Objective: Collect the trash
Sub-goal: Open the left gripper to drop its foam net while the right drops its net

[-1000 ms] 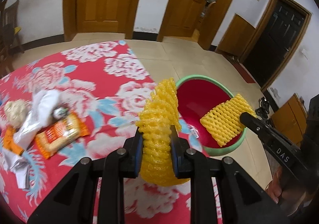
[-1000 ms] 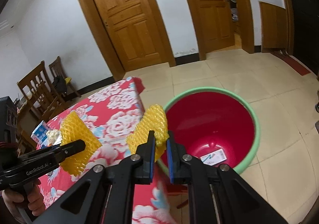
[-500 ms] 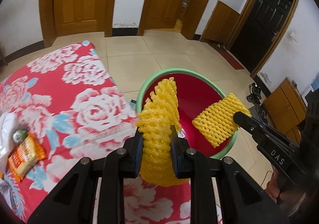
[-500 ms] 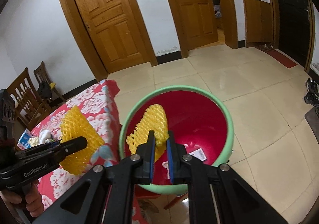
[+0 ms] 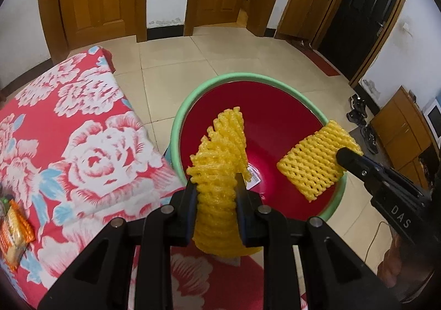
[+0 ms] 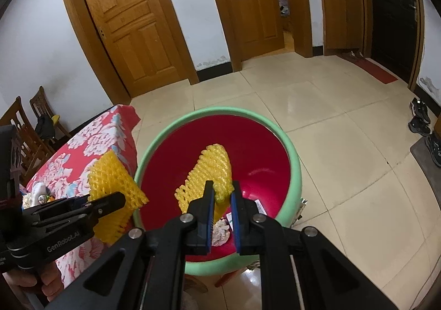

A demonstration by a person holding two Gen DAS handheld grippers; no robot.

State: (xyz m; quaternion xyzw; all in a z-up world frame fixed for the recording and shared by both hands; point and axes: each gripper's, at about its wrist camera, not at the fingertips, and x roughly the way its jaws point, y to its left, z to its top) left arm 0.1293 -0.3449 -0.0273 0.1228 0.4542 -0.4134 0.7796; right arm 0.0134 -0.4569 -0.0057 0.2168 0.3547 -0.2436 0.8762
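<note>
home | wooden doors (image 6: 132, 23) | tiled floor (image 6: 344, 144) | shoes (image 6: 420, 117)

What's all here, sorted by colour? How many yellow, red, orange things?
Yellow foam nets: 2
Red basin: 1
Red floral tablecloth: 1
Orange snack packet: 1
Total: 5

The right gripper (image 6: 221, 194) held a yellow foam net (image 6: 209, 172) over the red basin (image 6: 292, 164). Left of the basin, the left gripper (image 6: 115, 199) held another net (image 6: 113, 186) above the desk (image 6: 91, 142).
</note>
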